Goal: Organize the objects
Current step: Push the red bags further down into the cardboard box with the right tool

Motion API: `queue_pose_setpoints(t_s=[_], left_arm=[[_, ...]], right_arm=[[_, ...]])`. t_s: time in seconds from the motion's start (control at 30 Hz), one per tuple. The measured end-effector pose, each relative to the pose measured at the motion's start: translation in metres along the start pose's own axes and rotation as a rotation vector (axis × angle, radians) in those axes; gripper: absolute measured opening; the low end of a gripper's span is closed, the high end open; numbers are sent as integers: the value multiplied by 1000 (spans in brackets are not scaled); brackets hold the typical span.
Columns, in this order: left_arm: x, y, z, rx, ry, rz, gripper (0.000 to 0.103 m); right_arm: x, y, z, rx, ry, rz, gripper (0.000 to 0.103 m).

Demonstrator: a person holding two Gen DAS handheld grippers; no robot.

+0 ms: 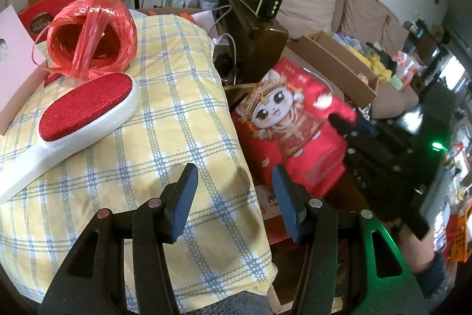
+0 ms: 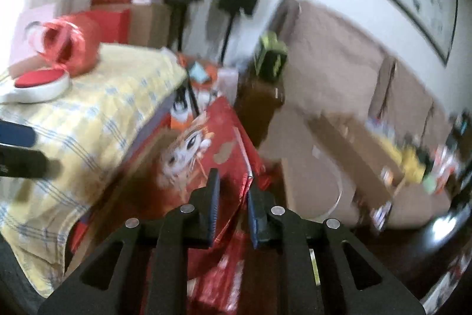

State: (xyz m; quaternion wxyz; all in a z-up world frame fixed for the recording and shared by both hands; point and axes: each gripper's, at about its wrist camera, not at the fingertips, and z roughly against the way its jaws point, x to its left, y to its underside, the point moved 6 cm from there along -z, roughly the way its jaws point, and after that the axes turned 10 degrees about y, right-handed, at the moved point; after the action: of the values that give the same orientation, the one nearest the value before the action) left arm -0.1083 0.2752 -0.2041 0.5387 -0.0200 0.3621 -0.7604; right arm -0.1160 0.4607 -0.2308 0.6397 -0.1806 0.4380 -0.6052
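1 red twine ball (image 1: 91,39), 1 lint brush (image 1: 85,111) on checked cloth (image 1: 177,114) (left gripper (image 1: 234,200) agape, empty; right gripper (image 2: 233,207) narrow, empty)

Twine coil (image 1: 90,39) behind lint brush (image 1: 85,111), both on cushion (image 1: 183,114); cat box (image 1: 295,123) right of cushion.

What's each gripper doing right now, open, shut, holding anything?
Left gripper: open, nothing between its fingers, above the yellow plaid cloth.
Right gripper: narrow gap, nothing visibly pinched; the frame is too blurred to tell more.
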Motion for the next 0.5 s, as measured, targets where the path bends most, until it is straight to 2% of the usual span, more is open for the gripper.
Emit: queue_pose_setpoints(t_s=[0.2, 0.4, 0.5], left_arm=[[-1, 1, -2, 9, 1, -3, 49], [-1, 1, 0, 7, 1, -5, 50], [-1, 1, -1, 8, -1, -6, 50]], right_arm=[[-28, 25, -30, 150, -34, -202, 30], [-32, 38, -39, 249, -68, -257, 38], [-31, 48, -43, 350, -105, -267, 39]])
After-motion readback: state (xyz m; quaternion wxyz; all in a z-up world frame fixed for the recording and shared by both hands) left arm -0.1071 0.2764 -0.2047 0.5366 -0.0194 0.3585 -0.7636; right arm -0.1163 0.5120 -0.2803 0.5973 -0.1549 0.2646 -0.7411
